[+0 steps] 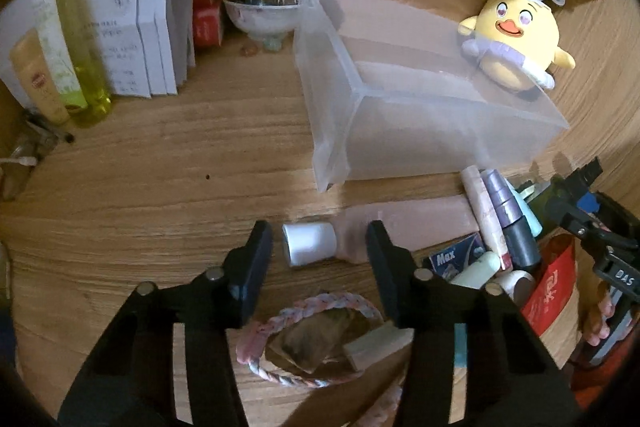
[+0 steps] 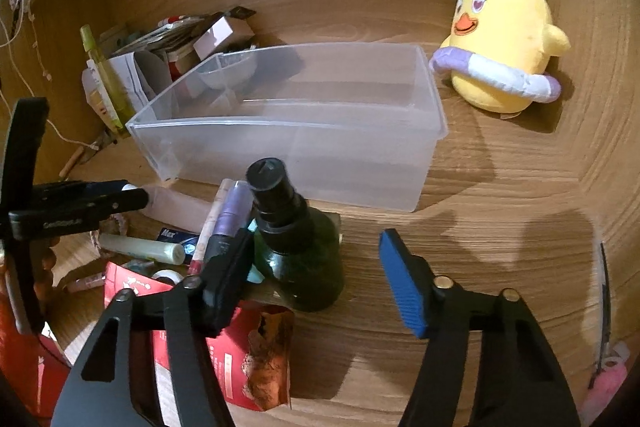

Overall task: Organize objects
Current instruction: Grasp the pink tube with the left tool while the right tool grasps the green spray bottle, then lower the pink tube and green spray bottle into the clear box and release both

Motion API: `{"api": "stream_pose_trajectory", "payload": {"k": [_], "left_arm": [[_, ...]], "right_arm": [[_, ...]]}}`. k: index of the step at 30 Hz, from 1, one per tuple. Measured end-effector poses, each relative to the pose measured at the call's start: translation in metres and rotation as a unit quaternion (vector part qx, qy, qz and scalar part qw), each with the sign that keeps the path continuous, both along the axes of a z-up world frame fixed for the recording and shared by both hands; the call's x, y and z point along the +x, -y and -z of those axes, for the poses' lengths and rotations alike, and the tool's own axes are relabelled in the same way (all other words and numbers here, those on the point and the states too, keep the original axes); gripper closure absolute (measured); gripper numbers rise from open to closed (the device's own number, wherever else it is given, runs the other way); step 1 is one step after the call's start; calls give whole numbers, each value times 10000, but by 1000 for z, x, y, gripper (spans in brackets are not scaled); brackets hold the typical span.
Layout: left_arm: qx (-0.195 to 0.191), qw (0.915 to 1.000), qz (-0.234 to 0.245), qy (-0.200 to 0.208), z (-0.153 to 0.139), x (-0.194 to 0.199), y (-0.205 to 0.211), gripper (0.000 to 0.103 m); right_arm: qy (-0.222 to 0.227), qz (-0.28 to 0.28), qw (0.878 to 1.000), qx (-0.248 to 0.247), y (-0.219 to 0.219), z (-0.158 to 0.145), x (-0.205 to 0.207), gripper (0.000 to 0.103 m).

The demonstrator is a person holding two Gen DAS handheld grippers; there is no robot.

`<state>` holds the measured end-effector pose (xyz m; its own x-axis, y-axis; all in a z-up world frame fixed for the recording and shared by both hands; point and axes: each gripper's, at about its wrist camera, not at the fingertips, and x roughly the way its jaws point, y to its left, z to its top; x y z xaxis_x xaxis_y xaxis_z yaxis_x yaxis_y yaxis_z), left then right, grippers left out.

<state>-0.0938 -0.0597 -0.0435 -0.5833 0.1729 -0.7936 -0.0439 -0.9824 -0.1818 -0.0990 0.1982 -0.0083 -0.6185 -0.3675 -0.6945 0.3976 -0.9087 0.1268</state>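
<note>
A clear plastic bin (image 1: 400, 123) (image 2: 288, 147) stands empty on the wooden desk. My left gripper (image 1: 320, 247) is open, its fingers on either side of a pink tube with a white cap (image 1: 310, 243) lying on the desk. My right gripper (image 2: 316, 275) is open around a dark green bottle with a black cap (image 2: 296, 247) standing in front of the bin. A pile of cosmetic tubes (image 1: 500, 223) (image 2: 224, 223) lies between the two grippers. The left gripper also shows in the right wrist view (image 2: 120, 201).
A yellow chick plush (image 1: 516, 39) (image 2: 500, 43) sits behind the bin at the right. White boxes, bottles (image 1: 80, 67) and a bowl of trinkets (image 1: 260, 11) crowd the back left. A braided basket (image 1: 312, 339) lies under my left gripper. A red packet (image 2: 240, 355) lies front left.
</note>
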Motion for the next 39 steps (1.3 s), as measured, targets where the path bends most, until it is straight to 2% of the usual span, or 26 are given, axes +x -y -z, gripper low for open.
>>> {"api": "stream_pose_trajectory", "payload": {"k": [4,10,29,39], "left_arm": [[34,10000,32,1,0,2,1,62],[21,10000,-2,-98,-2,1,2,69],[-39,9969,-531,-574,-28,44,20,72],[91,9938,-543,-963,-57,60,18,72]], "right_arm": [[83,-97,9999,-1,4,4,-4,61],[-18,-54,10000,40,4,2,-4,63],[-574,238,9981,31,-10,-25,11,63],[-907,226,9956,-28,-10,-47,24,63]]}}
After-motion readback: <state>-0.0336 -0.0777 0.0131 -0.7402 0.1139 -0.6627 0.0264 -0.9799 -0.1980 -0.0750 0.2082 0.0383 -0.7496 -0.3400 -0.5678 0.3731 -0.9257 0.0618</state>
